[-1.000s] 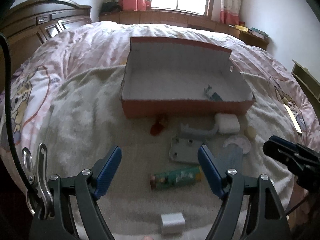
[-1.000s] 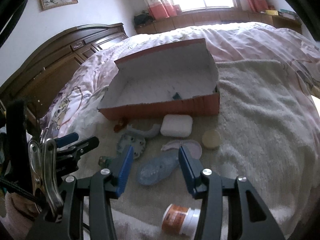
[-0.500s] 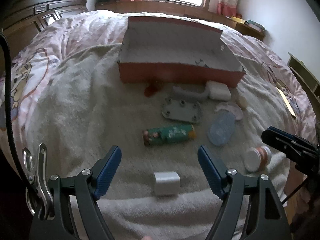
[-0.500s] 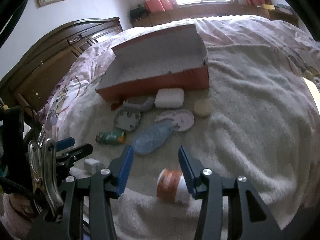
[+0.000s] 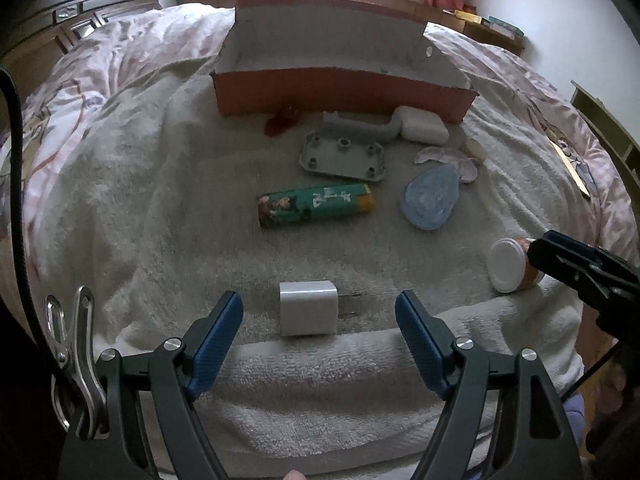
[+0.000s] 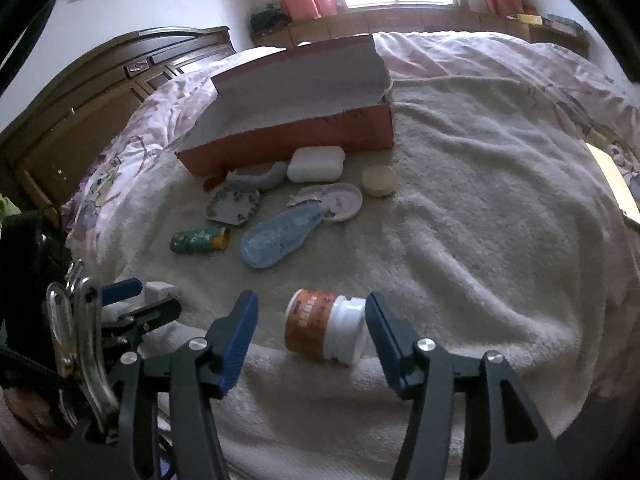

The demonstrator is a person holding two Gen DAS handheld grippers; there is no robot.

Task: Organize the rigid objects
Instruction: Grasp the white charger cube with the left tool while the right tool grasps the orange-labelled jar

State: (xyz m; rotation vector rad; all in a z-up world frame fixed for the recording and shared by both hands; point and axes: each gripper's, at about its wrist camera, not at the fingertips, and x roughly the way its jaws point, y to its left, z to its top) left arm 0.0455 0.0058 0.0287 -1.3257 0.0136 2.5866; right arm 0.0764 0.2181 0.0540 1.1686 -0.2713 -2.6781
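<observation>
My left gripper (image 5: 319,314) is open, its jaws either side of a white charger cube (image 5: 308,313) lying on the towel. My right gripper (image 6: 310,322) is open around an orange bottle with a white cap (image 6: 325,332) lying on its side; the bottle also shows in the left wrist view (image 5: 512,265). An open red cardboard box (image 5: 340,88) stands at the back, seen too in the right wrist view (image 6: 288,136). In front of it lie a green tube (image 5: 316,206), a grey plate (image 5: 343,156), a blue oval piece (image 5: 430,200) and a white case (image 5: 422,130).
A small red object (image 5: 282,122), a grey curved piece (image 5: 360,128), a broken pale dish (image 6: 336,202) and a round cream disc (image 6: 380,181) lie near the box. The towel (image 6: 480,240) covers a pink quilt. A dark wooden headboard (image 6: 100,92) stands at left.
Both grippers have pulled back and lowered toward the near edge of the towel. The charger cube now sits between the left jaws and the orange bottle between the right jaws.
</observation>
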